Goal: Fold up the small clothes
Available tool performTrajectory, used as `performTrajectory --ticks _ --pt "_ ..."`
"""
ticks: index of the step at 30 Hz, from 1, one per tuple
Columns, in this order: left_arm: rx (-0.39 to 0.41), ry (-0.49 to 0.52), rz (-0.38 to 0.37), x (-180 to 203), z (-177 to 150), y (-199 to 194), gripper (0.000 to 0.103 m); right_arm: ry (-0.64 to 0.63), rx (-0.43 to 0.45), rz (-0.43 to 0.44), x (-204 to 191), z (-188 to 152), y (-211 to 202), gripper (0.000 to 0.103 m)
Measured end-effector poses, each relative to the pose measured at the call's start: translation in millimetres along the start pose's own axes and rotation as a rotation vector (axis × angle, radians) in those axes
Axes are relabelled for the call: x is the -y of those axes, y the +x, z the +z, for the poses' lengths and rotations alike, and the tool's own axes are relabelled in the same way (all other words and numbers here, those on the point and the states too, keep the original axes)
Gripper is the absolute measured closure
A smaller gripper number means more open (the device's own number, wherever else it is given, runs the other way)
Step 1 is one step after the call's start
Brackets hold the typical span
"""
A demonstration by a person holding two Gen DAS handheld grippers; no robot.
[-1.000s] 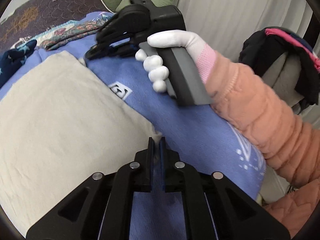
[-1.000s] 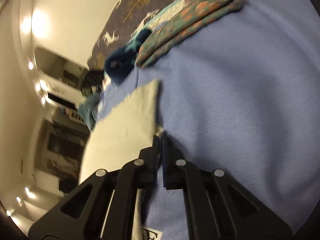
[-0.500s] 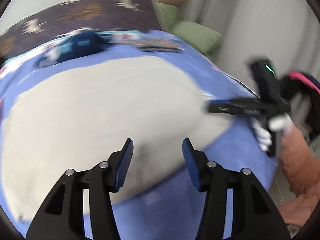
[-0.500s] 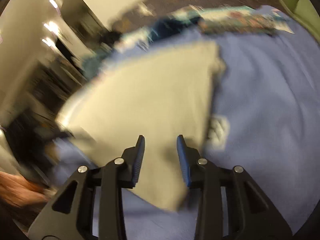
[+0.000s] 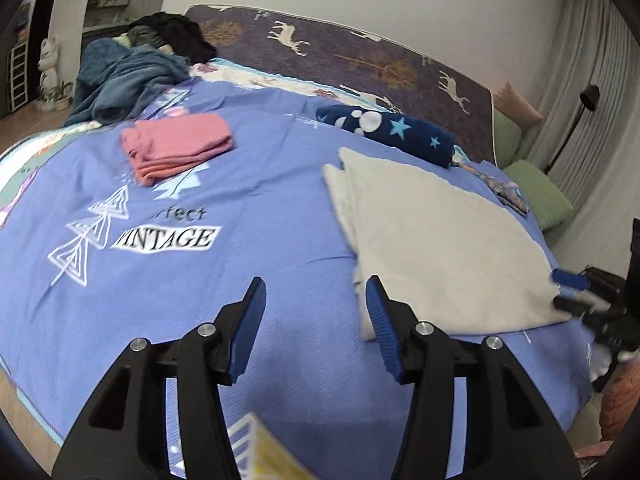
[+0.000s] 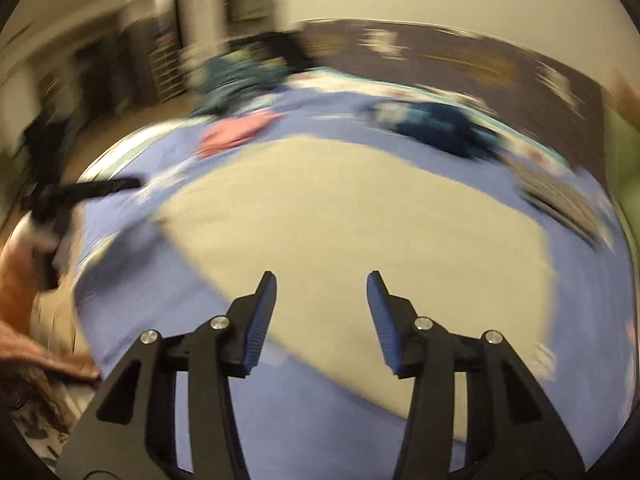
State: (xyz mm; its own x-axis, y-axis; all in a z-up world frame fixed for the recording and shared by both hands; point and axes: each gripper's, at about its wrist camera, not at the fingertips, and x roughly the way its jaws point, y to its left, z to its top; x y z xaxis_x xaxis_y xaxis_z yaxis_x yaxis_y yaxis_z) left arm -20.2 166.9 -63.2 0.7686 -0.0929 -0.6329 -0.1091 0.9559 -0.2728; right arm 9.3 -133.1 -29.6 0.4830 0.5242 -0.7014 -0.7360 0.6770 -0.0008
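Observation:
A folded cream garment (image 5: 436, 240) lies flat on the blue bedspread (image 5: 200, 280); it also shows, blurred, in the right wrist view (image 6: 360, 232). My left gripper (image 5: 316, 292) is open and empty, above the bedspread just left of the garment's near corner. My right gripper (image 6: 322, 288) is open and empty, above the garment's near edge. The right gripper also shows at the far right of the left wrist view (image 5: 580, 292), by the garment's right corner.
A folded pink garment (image 5: 176, 148) and a rolled navy star-print piece (image 5: 388, 132) lie farther back on the bed. A heap of dark teal clothes (image 5: 120, 76) sits at the back left. Green cushions (image 5: 540, 196) and a floor lamp (image 5: 580, 120) stand to the right.
Both grippers were shut on corners of the cream garment; they opened, let go and pulled back up. The garment now lies folded on the bedspread.

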Motion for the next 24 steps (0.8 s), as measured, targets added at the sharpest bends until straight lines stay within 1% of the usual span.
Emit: performTrajectory --ticks 1,2,3,5,6,8,9,11,13,14,15,17,18,19,20,22,24 --pt "0.001 -0.011 -0.002 -7.7 -7.0 -6.3 0.050 -0.065 -0.024 0.019 -27.5 6.4 19.9 0.054" --pt "0.000 -0.024 -0.004 -15.4 -9.2 -4.9 0.050 -0.106 -0.038 0.019 -44.0 11.5 30.8 0.053" --pt "0.000 -0.039 -0.008 -22.5 -11.4 -3.9 0.050 -0.169 -0.057 0.010 -67.7 15.4 48.5 0.052" --pt "0.003 -0.071 -0.023 -36.0 -18.4 -7.6 0.050 -0.254 -0.076 -0.007 -99.0 20.1 71.8 0.051" --pt "0.003 -0.084 -0.031 -42.2 -22.5 -10.2 0.050 -0.280 -0.080 -0.023 -101.4 22.8 81.9 0.049" --pt "0.001 -0.094 -0.048 -50.8 -25.8 -10.9 0.050 -0.354 -0.096 -0.106 -122.2 20.2 97.5 0.048" --pt "0.002 -0.094 -0.054 -54.0 -25.9 -9.8 0.050 -0.394 -0.089 -0.164 -128.8 20.4 105.9 0.047" --pt "0.004 -0.099 -0.064 -60.7 -25.2 -6.7 0.050 -0.438 -0.069 -0.247 -135.2 22.7 116.1 0.047" --pt "0.006 -0.114 -0.075 -66.8 -23.5 -2.7 0.050 -0.458 -0.062 -0.299 -139.6 27.0 124.0 0.047" --pt "0.007 -0.123 -0.082 -70.9 -21.9 0.1 0.050 -0.466 -0.058 -0.312 -135.4 28.6 129.3 0.047" --pt "0.008 -0.133 -0.091 -74.6 -20.1 2.3 0.050 -0.488 -0.045 -0.333 -141.1 31.9 135.6 0.047" --pt "0.011 -0.146 -0.115 -79.3 -16.7 4.5 0.050 -0.540 -0.023 -0.362 -150.9 33.8 147.5 0.052" --pt "0.013 -0.150 -0.128 -80.3 -14.7 5.1 0.050 -0.571 -0.015 -0.370 -156.0 35.2 153.2 0.061" --pt "0.014 -0.154 -0.142 -82.1 -12.2 6.3 0.050 -0.596 -0.015 -0.368 -160.3 35.8 157.4 0.082" --pt "0.015 -0.160 -0.162 -84.3 -8.4 8.3 0.050 -0.618 -0.013 -0.380 -164.7 35.7 161.8 0.090" --pt "0.015 -0.166 -0.194 -88.2 -0.7 13.5 0.050 -0.651 0.034 -0.400 -175.3 35.1 160.6 0.095" --pt "0.012 -0.169 -0.220 -90.3 7.3 21.8 0.050 -0.651 0.088 -0.390 -182.3 37.7 152.7 0.096"
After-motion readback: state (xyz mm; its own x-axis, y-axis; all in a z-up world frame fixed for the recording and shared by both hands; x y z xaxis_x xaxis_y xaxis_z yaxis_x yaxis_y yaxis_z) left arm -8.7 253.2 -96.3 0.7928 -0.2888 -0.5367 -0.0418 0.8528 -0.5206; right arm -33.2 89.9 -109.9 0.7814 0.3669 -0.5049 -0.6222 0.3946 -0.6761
